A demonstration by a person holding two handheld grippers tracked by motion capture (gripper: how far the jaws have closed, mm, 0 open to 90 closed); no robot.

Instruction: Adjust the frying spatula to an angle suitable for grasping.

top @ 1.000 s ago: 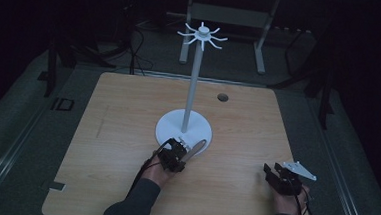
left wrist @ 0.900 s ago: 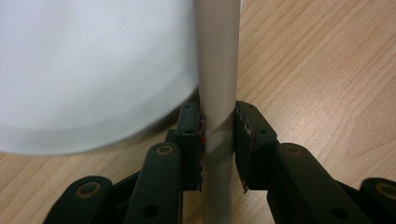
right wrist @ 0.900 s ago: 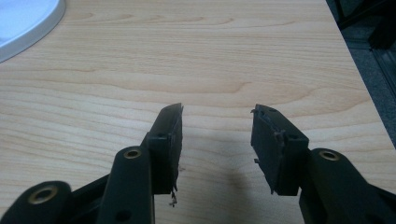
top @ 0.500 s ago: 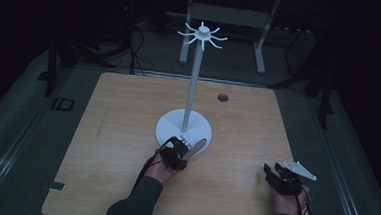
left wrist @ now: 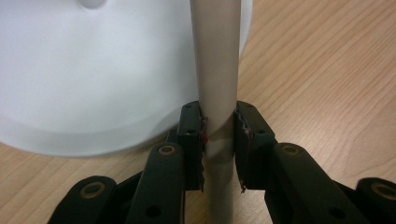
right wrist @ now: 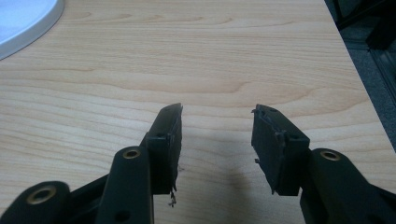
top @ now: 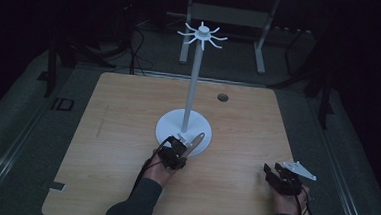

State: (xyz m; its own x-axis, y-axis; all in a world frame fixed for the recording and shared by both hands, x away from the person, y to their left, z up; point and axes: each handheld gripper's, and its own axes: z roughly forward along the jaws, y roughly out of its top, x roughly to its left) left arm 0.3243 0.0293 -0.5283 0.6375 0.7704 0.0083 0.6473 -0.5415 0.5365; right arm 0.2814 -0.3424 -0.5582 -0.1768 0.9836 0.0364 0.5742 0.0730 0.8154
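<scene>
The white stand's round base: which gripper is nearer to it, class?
Left. The left gripper sits at the round base's front edge, clamping a pale handle lying over it; the right gripper rests open, far right.

Left gripper jaws have just been closing, pads clamped; right gripper is held parted, low.

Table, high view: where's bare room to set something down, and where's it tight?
Free: the left half of the table, between its left edge and the white stand base; the far right, past the grommet hole; the front strip between the hands. Tight: the front of the base, where the left tool grips a pale handle. The right tool sits front right.
</scene>
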